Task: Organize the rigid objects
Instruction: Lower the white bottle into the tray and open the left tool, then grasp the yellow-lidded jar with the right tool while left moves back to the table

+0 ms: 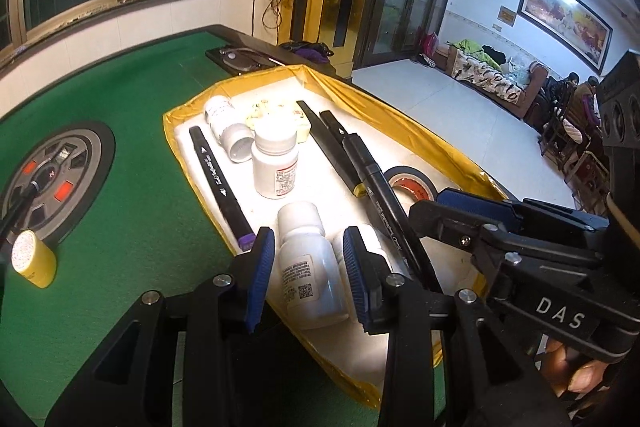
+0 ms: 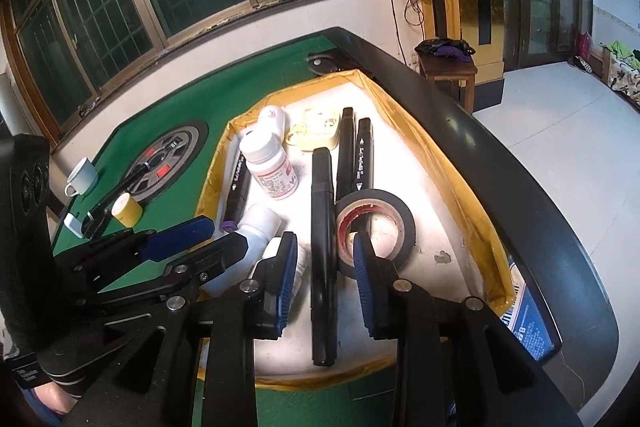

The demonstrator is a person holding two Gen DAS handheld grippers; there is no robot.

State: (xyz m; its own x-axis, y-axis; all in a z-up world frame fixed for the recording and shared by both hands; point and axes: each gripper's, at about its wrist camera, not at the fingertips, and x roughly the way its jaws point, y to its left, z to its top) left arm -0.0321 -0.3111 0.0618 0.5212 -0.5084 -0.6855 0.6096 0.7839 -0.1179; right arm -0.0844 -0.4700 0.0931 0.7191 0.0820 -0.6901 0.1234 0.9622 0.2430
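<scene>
Pen (image 2: 322, 267) lies nearest of the task's things to the right gripper (image 2: 325, 281), a black pen stretched on the white floor of the yellow-walled tray (image 2: 476, 195), its long axis running almost straight away from the tool along the line the fingers point; it sits between the two blue pads, which stand apart on either side and do not press on it, so nothing is held there. Just right of the pen, touching or nearly touching the right-hand pad, lies the roll of black tape (image 2: 374, 227), flat on the tray floor. On the other side, the left gripper (image 1: 310, 275) has its pads partly apart around a small white bottle (image 1: 306, 263) that lies tipped on its side at the tray's near end; a sliver of gap shows at each pad, so I judge it loosely bracketed, not clamped. Since the pen lies lengthwise under the right tool, the right hand is plainly the nearer, and any regrasp would close across the barrel's width. Farther in stand an upright white bottle with a red label (image 2: 270, 167), a black marker (image 1: 222, 187) along the left wall, two more markers (image 2: 352, 155) side by side, and a pale yellow case (image 2: 316, 135) at the back. Outside the tray, on the green table (image 1: 120, 227), a yellow cap-like cylinder (image 1: 34, 261) and a white cup (image 2: 82, 175) wait, well apart from both tools
</scene>
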